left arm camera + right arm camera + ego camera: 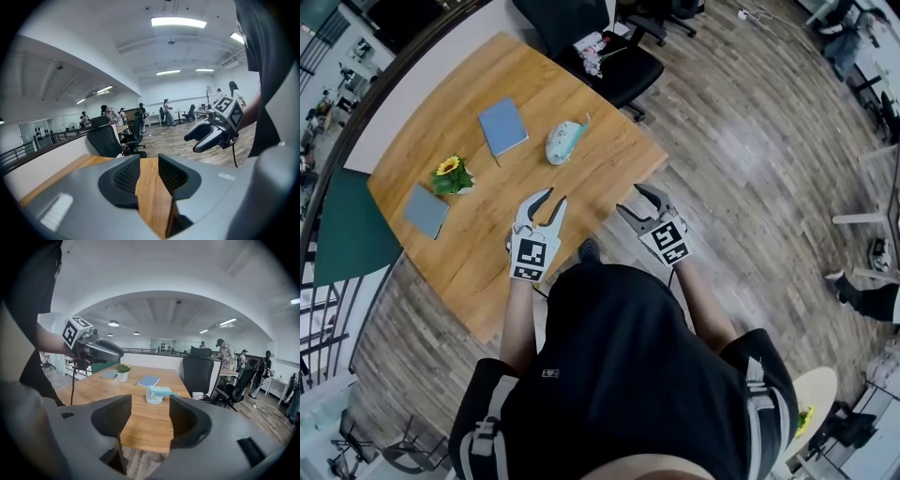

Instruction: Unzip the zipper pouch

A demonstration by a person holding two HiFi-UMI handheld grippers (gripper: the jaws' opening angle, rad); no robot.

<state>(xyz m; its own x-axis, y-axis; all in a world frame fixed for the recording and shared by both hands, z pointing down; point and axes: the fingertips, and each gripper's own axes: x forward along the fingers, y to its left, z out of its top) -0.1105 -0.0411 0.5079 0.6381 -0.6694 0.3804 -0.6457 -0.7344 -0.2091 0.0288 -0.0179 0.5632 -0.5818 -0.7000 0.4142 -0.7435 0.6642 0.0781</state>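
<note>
While both claws hang spread and empty, the pale blue-and-white fabric zipper pouch (565,141) lies on the light wooden table (581,187), well apart from them. Just beside the pouch sits a blue rectangular notebook (502,126). Farther out on that side stand a small potted yellow flower (451,175) and a flat grey-blue notebook (426,210). Beyond the pouch stands a black office chair (600,47). Only bare tabletop separates the pouch from the left gripper (554,196) and the right gripper (628,198).

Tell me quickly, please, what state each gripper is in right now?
Left gripper: open, nothing between its jaws.
Right gripper: open, nothing between its jaws.
</note>
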